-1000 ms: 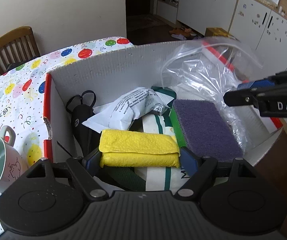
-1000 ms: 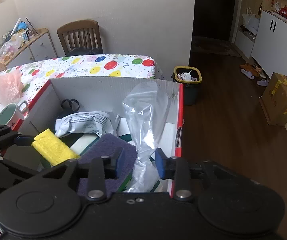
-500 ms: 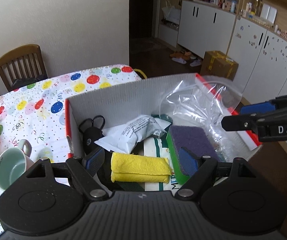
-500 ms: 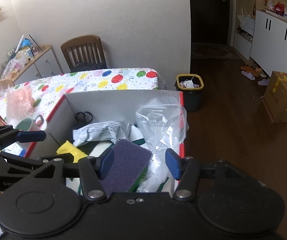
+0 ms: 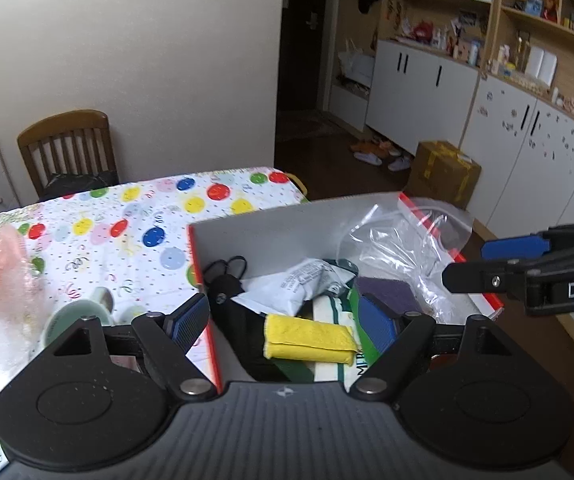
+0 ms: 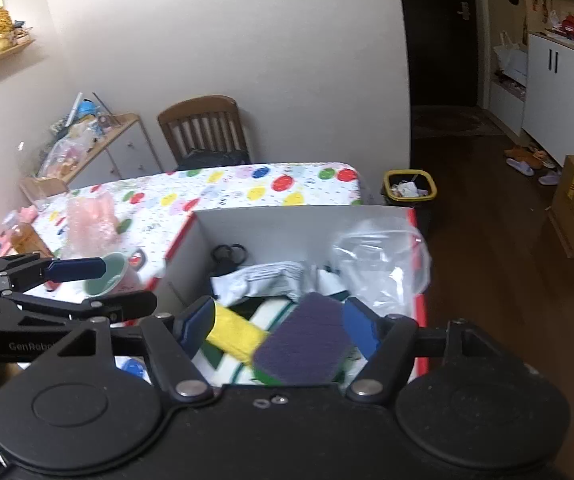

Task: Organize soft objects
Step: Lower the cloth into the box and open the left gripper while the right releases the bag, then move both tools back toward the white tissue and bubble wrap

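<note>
- Left tongs (image 5: pixel 287 322): spread wide, nothing held, poised above the near rim of the box (image 5: pixel 271 220); the yellow cloth (image 5: pixel 309 338) lies between and beyond the two pads, not touched.
- Right tongs (image 6: pixel 277 326): also spread wide and empty, held over the box's near edge, with the purple sponge (image 6: pixel 307 340) framed between the pads.
- Step in hand, as judged: both tools appear to be clear of the box, so either the placing is finished or another soft item is to be fetched. If a further item is to be added, it would best be lowered flat onto the stack, with the tongs opened only once it is supported and lifted straight up so the cloth is not dragged.
- Box contents, left view: cloth at 6 o'clock, folded, resting on a white-and-green item (image 5: pixel 329 308); sponge at 3 o'clock beside it; a white printed pouch (image 5: pixel 295 284) near the middle; a black object (image 5: pixel 227 300) with loops at 9 to 10 o'clock against the left wall; a clear zip bag (image 5: pixel 407 248) standing at 1 to 2 o'clock, its mouth above the rim.
- The bag is loose and could be snagged by the right tongs.
- Outside the box, on the counter (image 5: pixel 127 216) at 9 o'clock: a green mug (image 6: pixel 107 276) and pink bubble wrap (image 5: pixel 3 264).
</note>
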Available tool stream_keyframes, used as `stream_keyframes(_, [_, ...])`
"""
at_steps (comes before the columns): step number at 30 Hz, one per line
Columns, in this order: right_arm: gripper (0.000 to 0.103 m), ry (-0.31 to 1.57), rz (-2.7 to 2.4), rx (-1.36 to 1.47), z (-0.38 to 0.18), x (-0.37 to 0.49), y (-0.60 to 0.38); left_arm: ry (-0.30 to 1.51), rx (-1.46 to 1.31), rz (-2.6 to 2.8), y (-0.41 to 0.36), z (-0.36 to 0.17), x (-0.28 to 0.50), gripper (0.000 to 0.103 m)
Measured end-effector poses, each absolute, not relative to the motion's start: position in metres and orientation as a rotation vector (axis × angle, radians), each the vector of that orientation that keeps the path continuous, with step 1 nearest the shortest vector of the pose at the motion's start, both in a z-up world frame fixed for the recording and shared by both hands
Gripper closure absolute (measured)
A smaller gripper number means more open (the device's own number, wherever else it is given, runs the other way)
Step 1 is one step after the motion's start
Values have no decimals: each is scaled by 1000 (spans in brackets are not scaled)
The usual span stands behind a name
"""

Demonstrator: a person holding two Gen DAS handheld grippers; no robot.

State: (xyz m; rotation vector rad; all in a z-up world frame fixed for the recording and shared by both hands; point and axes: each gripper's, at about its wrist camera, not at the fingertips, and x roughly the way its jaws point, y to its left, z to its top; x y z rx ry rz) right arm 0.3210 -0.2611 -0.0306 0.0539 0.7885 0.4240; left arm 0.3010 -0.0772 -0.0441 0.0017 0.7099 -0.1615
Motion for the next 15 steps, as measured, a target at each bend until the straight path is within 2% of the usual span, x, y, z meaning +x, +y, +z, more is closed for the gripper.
stream_keyframes(4, [26,780,459,60,-25,314,-248,692,-22,-154,-61,-37,291,17])
stream_keyframes(15, [14,763,523,67,-16,303,-199,671,-80,-137,-10,-24,271,17])
